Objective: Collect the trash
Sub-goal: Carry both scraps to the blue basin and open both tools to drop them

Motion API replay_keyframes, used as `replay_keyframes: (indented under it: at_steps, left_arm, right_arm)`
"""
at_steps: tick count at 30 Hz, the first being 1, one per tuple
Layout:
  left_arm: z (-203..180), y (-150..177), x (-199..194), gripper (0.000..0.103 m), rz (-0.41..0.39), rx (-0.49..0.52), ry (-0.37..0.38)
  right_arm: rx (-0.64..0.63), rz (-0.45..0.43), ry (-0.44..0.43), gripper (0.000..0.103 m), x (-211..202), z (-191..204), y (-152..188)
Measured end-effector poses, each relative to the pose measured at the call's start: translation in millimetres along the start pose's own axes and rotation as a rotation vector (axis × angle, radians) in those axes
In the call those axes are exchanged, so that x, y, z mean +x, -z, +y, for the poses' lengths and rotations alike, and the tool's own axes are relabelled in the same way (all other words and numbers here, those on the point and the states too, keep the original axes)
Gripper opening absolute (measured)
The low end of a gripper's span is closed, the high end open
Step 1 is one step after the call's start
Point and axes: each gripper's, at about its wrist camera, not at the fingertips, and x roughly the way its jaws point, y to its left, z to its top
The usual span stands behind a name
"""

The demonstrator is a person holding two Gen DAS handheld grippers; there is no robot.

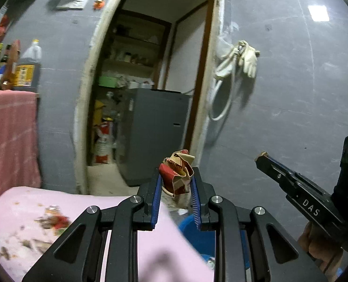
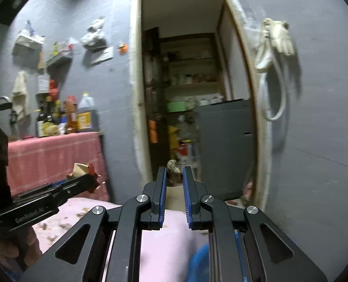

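Pinched low in the frame's centre, a crumpled red wrapper (image 1: pixel 177 174) is held by the left claw (image 1: pixel 176 183); light and crushable, it is best gripped mid-body. A small brownish scrap (image 2: pixel 174 168) is clamped at the right claw's (image 2: pixel 174 176) tips above the pink table (image 1: pixel 21 211), the doorway (image 1: pixel 150 82) seen beyond.

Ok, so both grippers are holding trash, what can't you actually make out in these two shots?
- Blue bin, left wrist view: mostly hidden behind the left gripper; contents unreadable.
- Scraps on the pink table: blurred, kind unclear.
- Small brownish lump in the right gripper, right wrist view: too small to identify.
- Crumpled red wrapper: print unreadable.
- Shelf items through the doorway: dim, blurred.
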Motion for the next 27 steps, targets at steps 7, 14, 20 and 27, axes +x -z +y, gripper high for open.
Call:
replay_keyframes:
  at_steps: [7, 14, 20, 27]
  left_arm:
    - [-26.7, 9.1, 49.9, 0.02, 0.063, -0.001, 0.059]
    - [-46.9, 29.2, 90.2, 0.02, 0.176, -0.01, 0.107]
    - [-51.4, 45.2, 121.4, 0.02, 0.286, -0.039, 0.12]
    - [-41.4, 65.7, 149.6, 0.035, 0.401, -0.113, 0.105]
  right_arm:
    - [0.059, 0.028, 0.107, 0.012, -6.4, -52.4, 9.5]
    - [0.124, 0.102, 0.159, 0.012, 0.1, -87.8, 31.4]
    - [0.185, 0.165, 0.178, 0.012, 10.1, -109.5, 51.5]
    - [0.272, 0.233, 0.179, 0.013, 21.1, -128.8, 71.1]
